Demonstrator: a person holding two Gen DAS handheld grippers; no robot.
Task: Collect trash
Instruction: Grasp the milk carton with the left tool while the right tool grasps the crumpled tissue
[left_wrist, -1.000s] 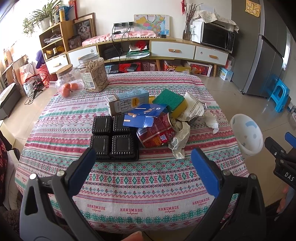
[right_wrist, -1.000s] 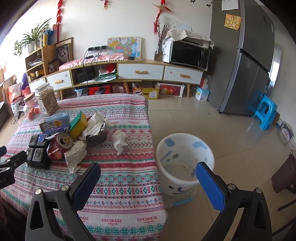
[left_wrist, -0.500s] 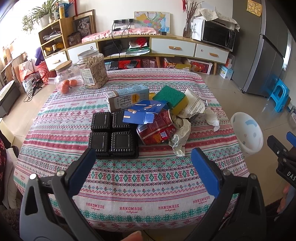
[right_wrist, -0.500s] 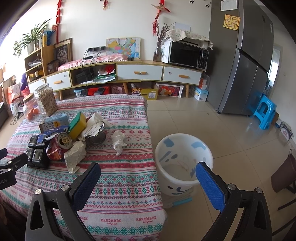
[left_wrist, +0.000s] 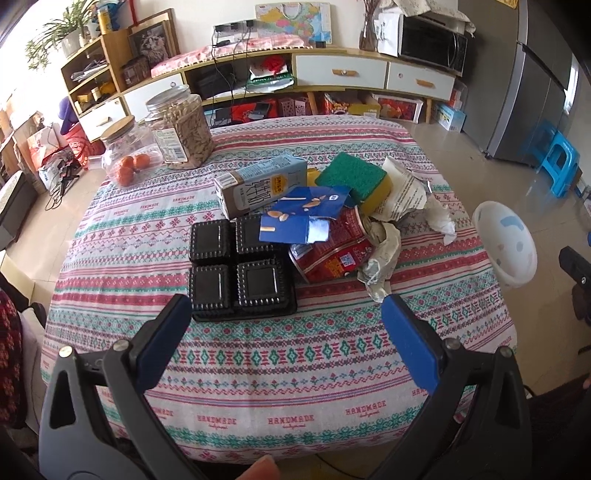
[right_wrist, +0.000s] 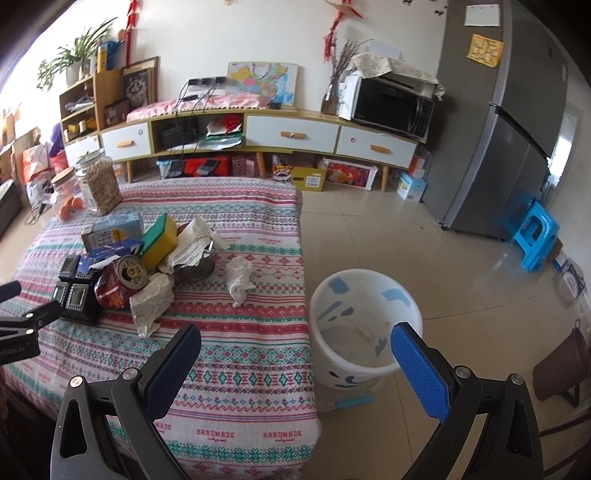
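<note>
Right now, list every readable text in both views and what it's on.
"HANDMADE": repeated along the tablecloth front hem; a smaller line beneath is unreadable.
Milk carton: large characters and a yellow label, too blurred to read.
Red can: print and a QR-like patch, unreadable.
Crumpled paper: fine print, too small.
Grain jar label: too small.
Fridge notes: unreadable.

Bright daylight pours in from far left of both tongs, blowing out that upper corner white. Glare sheens the floor tiles right of the right tongs. Fisheye bends the edges; corners go black. Focus sharp throughout.
</note>
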